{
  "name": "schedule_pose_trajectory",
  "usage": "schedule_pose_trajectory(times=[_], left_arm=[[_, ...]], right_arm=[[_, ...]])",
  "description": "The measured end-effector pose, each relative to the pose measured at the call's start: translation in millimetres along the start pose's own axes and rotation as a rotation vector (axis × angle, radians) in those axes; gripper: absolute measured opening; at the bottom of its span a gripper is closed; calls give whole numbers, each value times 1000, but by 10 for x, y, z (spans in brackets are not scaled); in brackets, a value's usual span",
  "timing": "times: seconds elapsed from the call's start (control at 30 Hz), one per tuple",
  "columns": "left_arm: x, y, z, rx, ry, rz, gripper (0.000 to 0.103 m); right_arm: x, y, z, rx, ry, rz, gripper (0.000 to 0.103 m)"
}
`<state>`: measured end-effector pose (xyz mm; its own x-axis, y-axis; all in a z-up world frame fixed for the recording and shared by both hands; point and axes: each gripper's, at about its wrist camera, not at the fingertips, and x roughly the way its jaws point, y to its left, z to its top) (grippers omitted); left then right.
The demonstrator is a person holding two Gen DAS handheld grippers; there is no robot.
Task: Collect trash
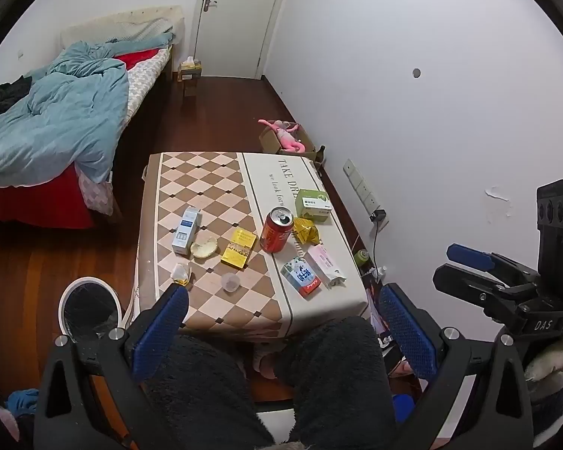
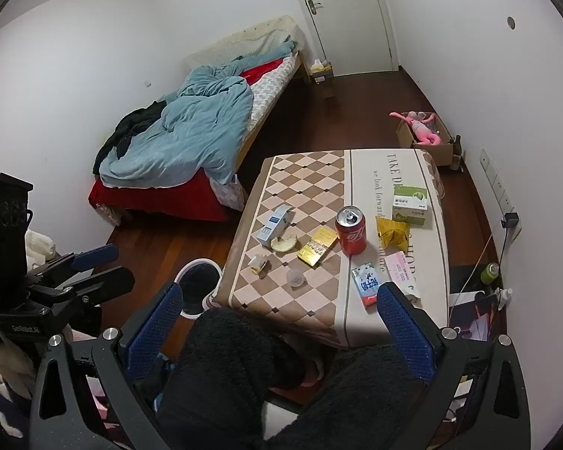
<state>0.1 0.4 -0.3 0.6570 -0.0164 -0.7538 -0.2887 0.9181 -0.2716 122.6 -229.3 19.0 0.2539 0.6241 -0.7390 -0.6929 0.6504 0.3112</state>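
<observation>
On the low checkered table (image 1: pixel 206 172) lie a red can (image 1: pixel 277 229), a yellow box (image 1: pixel 239 249), a blue-white box (image 1: pixel 185 230), a green box (image 1: pixel 313 205), a gold wrapper (image 1: pixel 307 230), a milk carton (image 1: pixel 301 276), a clear cup (image 1: pixel 231 282) and a crumpled wrapper (image 1: pixel 181 273). A white-rimmed bin (image 1: pixel 88 279) stands on the floor left of the table. My left gripper (image 1: pixel 285 322) is open and empty above the person's knees, short of the table. My right gripper (image 2: pixel 281 322) is likewise open and empty, with the can (image 2: pixel 351 230) ahead of it.
A bed with a blue duvet (image 1: pixel 56 120) fills the left side. Beyond the table a cardboard box (image 1: pixel 281 142) holds a pink toy. Along the right wall run sockets with a charger and cable (image 1: pixel 377 217). A green can (image 2: pixel 489 273) stands on the floor.
</observation>
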Motion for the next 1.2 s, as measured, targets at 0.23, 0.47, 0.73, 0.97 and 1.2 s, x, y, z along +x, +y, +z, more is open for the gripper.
schedule_pose_trajectory(times=[0.23, 0.47, 0.73, 0.97, 1.2], left_arm=[[-2, -8, -1, 5, 2, -3, 103], [64, -40, 0, 1, 8, -5, 103], [49, -48, 5, -7, 9, -13, 103], [41, -49, 8, -8, 6, -13, 103], [34, -40, -8, -7, 4, -16, 103]], right_arm=[[-5, 1, 5, 5, 7, 6, 103], [13, 7, -16, 6, 18, 6, 103], [50, -4, -67, 13, 14, 7, 103], [52, 1, -65, 14, 15, 7, 103], [51, 6, -75, 14, 12, 6, 103]])
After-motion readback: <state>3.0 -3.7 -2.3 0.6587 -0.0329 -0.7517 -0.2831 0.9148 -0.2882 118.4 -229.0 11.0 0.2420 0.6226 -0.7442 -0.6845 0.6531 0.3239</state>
